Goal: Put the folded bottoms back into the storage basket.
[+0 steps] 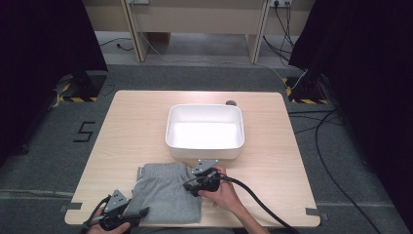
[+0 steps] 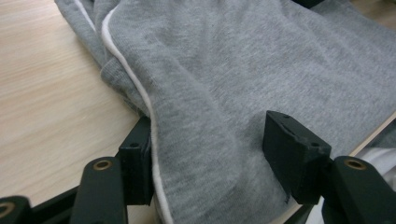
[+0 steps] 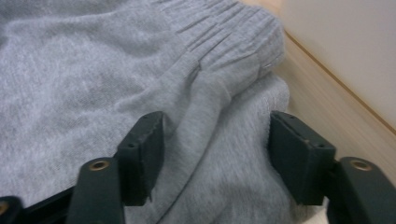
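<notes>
The grey shorts (image 1: 168,192) are being straddled at opposite corners by both half-spread tools, left tool (image 1: 138,213) nearer, right tool (image 1: 191,186) farther, neither yet pinching.

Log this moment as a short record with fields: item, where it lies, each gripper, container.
item: grey shorts, folded, with white piping along one edge
where: near edge of the table, in front of the tub
left gripper: at the shorts' near left corner, fingers astride a bunched fold
right gripper: at the waistband end, fingers astride the cloth
grip: pads not clearly pressing on either side
container: white tub, empty, beyond the shorts
</notes>
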`<state>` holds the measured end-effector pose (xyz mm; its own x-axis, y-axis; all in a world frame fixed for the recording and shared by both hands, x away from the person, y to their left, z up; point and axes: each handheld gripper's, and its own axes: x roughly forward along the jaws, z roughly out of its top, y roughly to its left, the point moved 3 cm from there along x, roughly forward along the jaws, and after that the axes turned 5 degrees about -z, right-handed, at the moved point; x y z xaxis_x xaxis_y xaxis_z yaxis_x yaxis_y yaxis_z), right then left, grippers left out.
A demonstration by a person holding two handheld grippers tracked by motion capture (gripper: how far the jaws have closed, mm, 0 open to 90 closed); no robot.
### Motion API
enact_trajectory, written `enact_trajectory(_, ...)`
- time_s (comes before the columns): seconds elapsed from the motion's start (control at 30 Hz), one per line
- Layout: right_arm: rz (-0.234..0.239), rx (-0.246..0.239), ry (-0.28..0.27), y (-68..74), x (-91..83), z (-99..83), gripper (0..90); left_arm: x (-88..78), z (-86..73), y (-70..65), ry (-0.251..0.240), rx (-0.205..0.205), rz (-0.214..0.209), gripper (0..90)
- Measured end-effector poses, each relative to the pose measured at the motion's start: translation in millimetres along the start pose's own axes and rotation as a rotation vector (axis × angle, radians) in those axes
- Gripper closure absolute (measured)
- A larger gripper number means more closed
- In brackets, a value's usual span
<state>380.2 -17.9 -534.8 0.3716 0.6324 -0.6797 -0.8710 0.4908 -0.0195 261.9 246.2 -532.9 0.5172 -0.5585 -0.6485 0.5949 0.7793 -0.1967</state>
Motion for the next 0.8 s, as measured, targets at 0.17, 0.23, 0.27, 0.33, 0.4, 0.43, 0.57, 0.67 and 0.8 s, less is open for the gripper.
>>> enact_trajectory(0.17, -0.020, 0.013, -0.010, -9.4, -13.4, -13.3, 42.2, 14.7, 10.5, -10.0, 0.006, 0.024, -0.035, 39.0)
enact_trajectory(0.23, -0.047, 0.020, -0.008, -13.6, -20.3, -19.4, 42.2, 22.9, 17.1, -14.1, 0.014, 0.038, -0.051, 38.8)
enact_trajectory(0.27, -0.059, 0.027, -0.009, -16.3, -24.5, -23.3, 42.1, 25.7, 19.3, -15.7, 0.014, 0.041, -0.055, 38.8)
enact_trajectory(0.33, -0.075, 0.035, -0.009, -21.2, -31.0, -29.3, 41.5, 32.2, 24.3, -19.5, 0.020, 0.051, -0.065, 38.6)
enact_trajectory(0.4, -0.086, 0.049, -0.007, -25.1, -36.3, -34.1, 41.0, 39.2, 29.1, -24.9, 0.020, 0.059, -0.074, 38.6)
enact_trajectory(0.43, -0.102, 0.059, -0.005, -28.9, -41.9, -39.0, 40.5, 41.1, 30.5, -26.8, 0.024, 0.066, -0.077, 38.4)
enact_trajectory(0.57, -0.115, 0.074, -0.005, -33.9, -49.6, -46.2, 39.8, 50.4, 36.6, -35.5, 0.027, 0.081, -0.091, 38.0)
enact_trajectory(0.67, -0.126, 0.087, -0.008, -37.9, -56.0, -52.6, 39.3, 54.8, 39.2, -40.5, 0.028, 0.090, -0.101, 37.4)
enact_trajectory(0.8, -0.123, 0.101, -0.017, -40.9, -59.4, -56.3, 37.8, 53.7, 39.0, -41.4, 0.029, 0.078, -0.110, 33.9)
